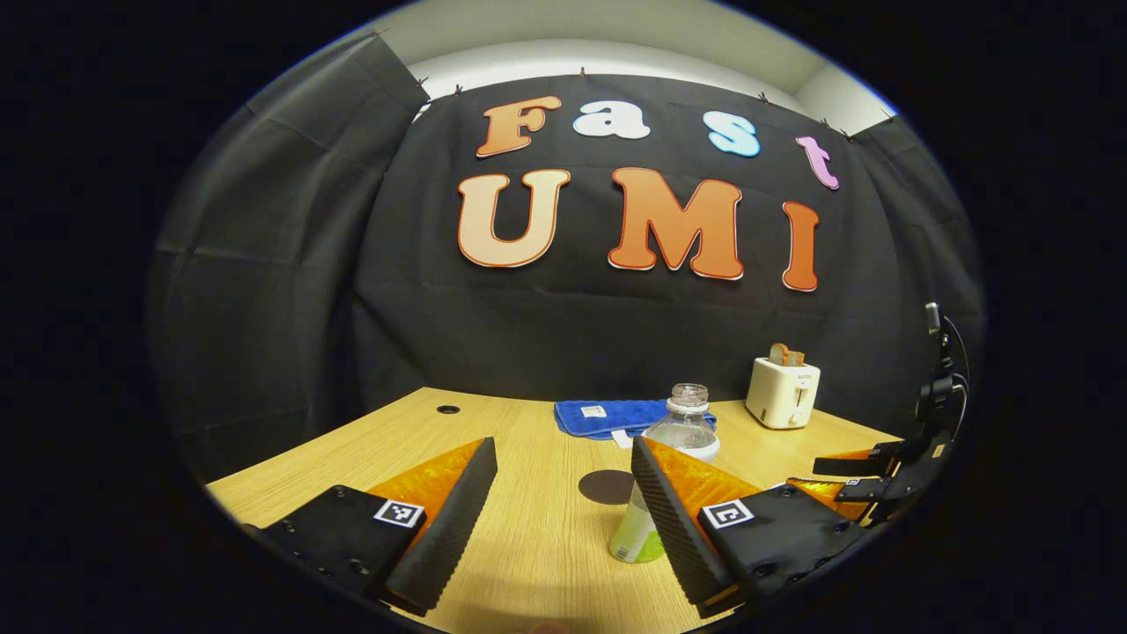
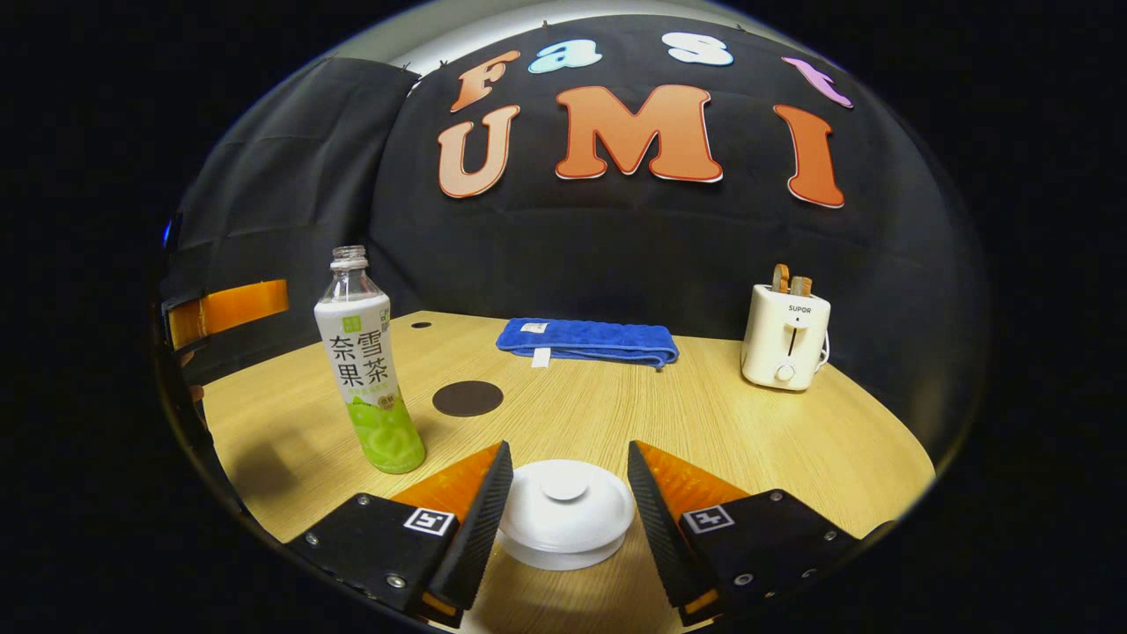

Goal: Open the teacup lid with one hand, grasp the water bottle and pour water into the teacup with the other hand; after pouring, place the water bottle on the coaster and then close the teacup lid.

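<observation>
Both sets of tongs are spread wide and holding nothing. The right tongs (image 2: 563,506) hang low over the bench (image 2: 775,440), and the white teacup lid (image 2: 563,511) sits right between the fingers, with a gap on each side, so no contact. The lid is still on, round with a flat knob in the middle; the cup underneath is mostly hidden. There is plenty of bare wood ahead of them and off to their right, up to the toaster (image 2: 785,335) near the back edge. The bottle (image 2: 365,361) stands upright ahead and to their left, cap off, with a white and green label and a clear neck. The dark round coaster (image 2: 467,398) lies just past it, and a folded blue towel (image 2: 588,342) lies farther back.

The left tongs (image 1: 563,497) have open bench between the fingers; the bottle (image 1: 676,440) is half hidden behind the right finger.
</observation>
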`<state>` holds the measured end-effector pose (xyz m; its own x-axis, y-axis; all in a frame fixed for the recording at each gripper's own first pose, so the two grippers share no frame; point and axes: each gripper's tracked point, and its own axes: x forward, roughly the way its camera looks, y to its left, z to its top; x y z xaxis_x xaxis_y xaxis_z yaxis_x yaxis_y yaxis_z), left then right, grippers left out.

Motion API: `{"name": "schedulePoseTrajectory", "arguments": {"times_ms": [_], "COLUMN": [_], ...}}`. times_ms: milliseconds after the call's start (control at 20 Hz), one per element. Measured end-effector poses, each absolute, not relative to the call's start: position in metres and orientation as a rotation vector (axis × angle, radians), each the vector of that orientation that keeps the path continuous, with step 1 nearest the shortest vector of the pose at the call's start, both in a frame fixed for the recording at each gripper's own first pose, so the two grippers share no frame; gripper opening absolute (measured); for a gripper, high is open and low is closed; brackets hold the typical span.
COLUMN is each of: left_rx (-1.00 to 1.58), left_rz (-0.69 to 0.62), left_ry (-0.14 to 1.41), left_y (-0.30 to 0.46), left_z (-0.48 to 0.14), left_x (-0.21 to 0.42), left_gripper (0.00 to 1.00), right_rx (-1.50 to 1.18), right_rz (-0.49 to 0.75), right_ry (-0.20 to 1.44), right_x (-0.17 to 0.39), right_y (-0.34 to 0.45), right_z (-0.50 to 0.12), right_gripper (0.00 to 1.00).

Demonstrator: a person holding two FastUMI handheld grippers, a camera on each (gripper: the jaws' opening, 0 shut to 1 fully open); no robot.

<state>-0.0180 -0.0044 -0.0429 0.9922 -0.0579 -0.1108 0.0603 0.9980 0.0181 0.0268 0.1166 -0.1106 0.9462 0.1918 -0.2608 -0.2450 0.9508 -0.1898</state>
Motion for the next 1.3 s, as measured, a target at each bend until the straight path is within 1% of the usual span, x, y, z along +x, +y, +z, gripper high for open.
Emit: {"name": "schedulePoseTrajectory", "arguments": {"times_ms": [150,250,300,350,400,450,600,650,700,800,850,1050,1150,1300], "left_rx": [0.019,0.021,0.020,0.019,0.019,0.020,0.021,0.018,0.016,0.015,0.016,0.027,0.028,0.028], "left_rz": [-0.063,-0.062,-0.061,-0.062,-0.062,-0.062,-0.058,-0.057,-0.057,-0.056,-0.056,-0.059,-0.058,-0.063], "left_ry": [0.113,0.114,0.114,0.115,0.116,0.116,0.119,0.120,0.119,0.119,0.119,0.105,0.099,0.085], "left_y": [-0.005,-0.004,-0.004,-0.005,-0.005,-0.004,-0.003,-0.003,-0.002,-0.003,-0.003,-0.005,-0.005,-0.009], "left_z": [-0.044,-0.045,-0.044,-0.045,-0.045,-0.045,-0.045,-0.047,-0.046,-0.046,-0.046,-0.040,-0.038,-0.031], "left_x": [-0.018,-0.017,-0.018,-0.018,-0.018,-0.018,-0.017,-0.018,-0.018,-0.018,-0.018,-0.019,-0.020,-0.021], "left_gripper": [0.99,0.99,0.99,0.99,0.99,0.99,0.99,0.99,0.99,0.99,0.99,0.99,0.99,0.99], "right_rx": [-0.233,-0.237,-0.239,-0.241,-0.243,-0.244,-0.250,-0.248,-0.244,-0.247,-0.251,-0.247,-0.205,-0.184], "right_rz": [0.230,0.237,0.240,0.242,0.243,0.245,0.236,0.234,0.233,0.235,0.235,0.219,0.232,0.232], "right_ry": [0.242,0.242,0.242,0.243,0.246,0.248,0.247,0.245,0.244,0.241,0.237,0.222,0.224,0.182], "right_x": [0.026,0.027,0.027,0.027,0.027,0.027,0.028,0.030,0.029,0.029,0.029,0.032,0.030,0.028], "right_y": [0.117,0.119,0.120,0.122,0.122,0.122,0.119,0.120,0.119,0.120,0.120,0.117,0.120,0.118], "right_z": [-0.112,-0.113,-0.114,-0.115,-0.115,-0.116,-0.116,-0.116,-0.115,-0.116,-0.116,-0.113,-0.109,-0.091], "right_gripper": [0.76,0.71,0.66,0.64,0.59,0.57,0.43,0.40,0.33,0.28,0.28,0.19,0.19,0.19]}}
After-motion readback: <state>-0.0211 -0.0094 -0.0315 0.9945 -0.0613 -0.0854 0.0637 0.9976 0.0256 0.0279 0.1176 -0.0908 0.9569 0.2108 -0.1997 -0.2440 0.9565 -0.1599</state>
